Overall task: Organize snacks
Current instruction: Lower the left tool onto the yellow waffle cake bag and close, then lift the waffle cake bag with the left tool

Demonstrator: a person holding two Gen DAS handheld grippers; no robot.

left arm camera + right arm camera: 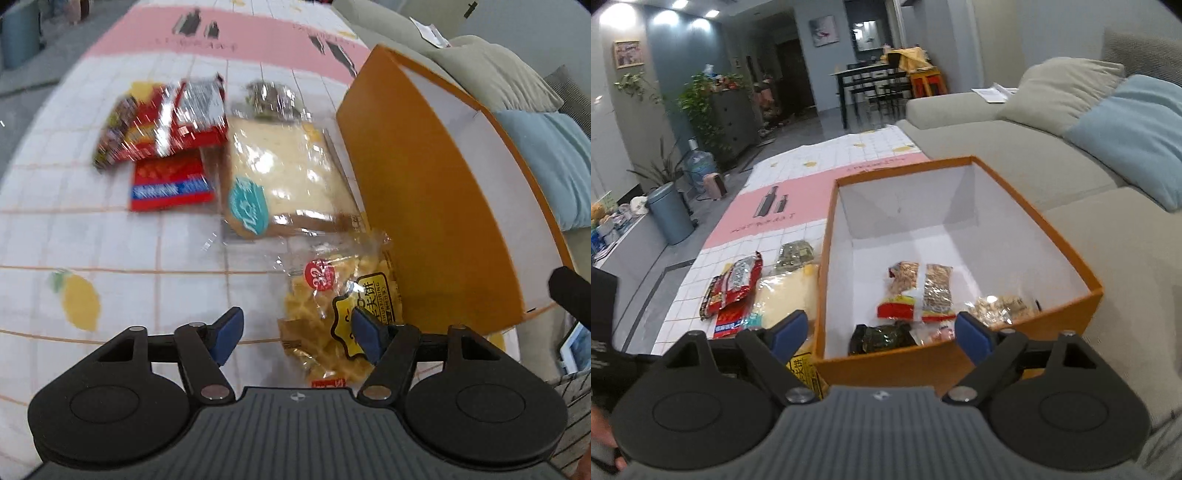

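**Ana:** Your left gripper (297, 334) has its jaws wide apart and holds nothing. In the left wrist view it hangs over the yellow waffle packet (338, 314), which lies on the tablecloth (110, 240) just beside the outer wall of the orange box (417, 206). One blue pad is over the packet's label, the other over bare cloth; I cannot tell if either touches.

**Ben:** And what else do you still have outside?

**Ana:** Beyond the waffles you see the bagged bread slice (288, 173), touching the packet's far end. Left of it is the pile of red packets (166, 140), and behind the bread a small dark packet (271, 98). This view is blurred, so I cannot count the red ones exactly.

**Ben:** The right wrist view?

**Ana:** Your right gripper (879, 334) is also open and empty, and it hovers at the near wall of the box. Inside, on the white floor, several snacks already lie: two tall packets with red bottoms (916, 291), a dark green packet (882, 338) and a clear bag of pale pieces (1001, 308).

**Ben:** So how far are you?

**Ana:** I judge about half. The waffles look like your next pick, then the bread, the red pile and the dark packet.
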